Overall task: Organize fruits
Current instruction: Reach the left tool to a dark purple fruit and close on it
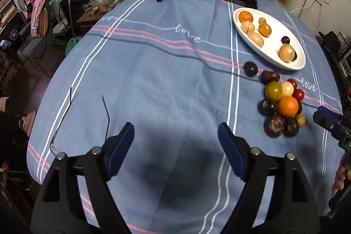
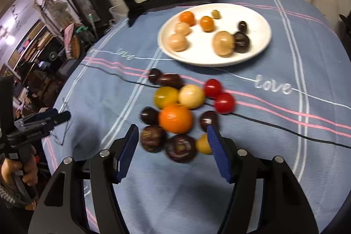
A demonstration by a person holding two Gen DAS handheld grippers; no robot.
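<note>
Left gripper (image 1: 175, 137): jaws spread, nothing between, over bare tablecloth (image 1: 153, 71). Right gripper (image 2: 173, 139): jaws spread, unclenched, fruit pile (image 2: 175, 117) just ahead, plate (image 2: 258, 52) beyond.

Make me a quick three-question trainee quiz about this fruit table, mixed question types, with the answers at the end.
1. True or false: the white plate is empty.
2. Which lies on the cloth, not on the plate? A) the two red tomatoes B) a banana C) a knife
3. Fill in: the right gripper hangs over the fruit pile with its jaws ____, gripping nothing.

Key: 1 false, it holds several fruits. 2 A. 3 open.
</note>
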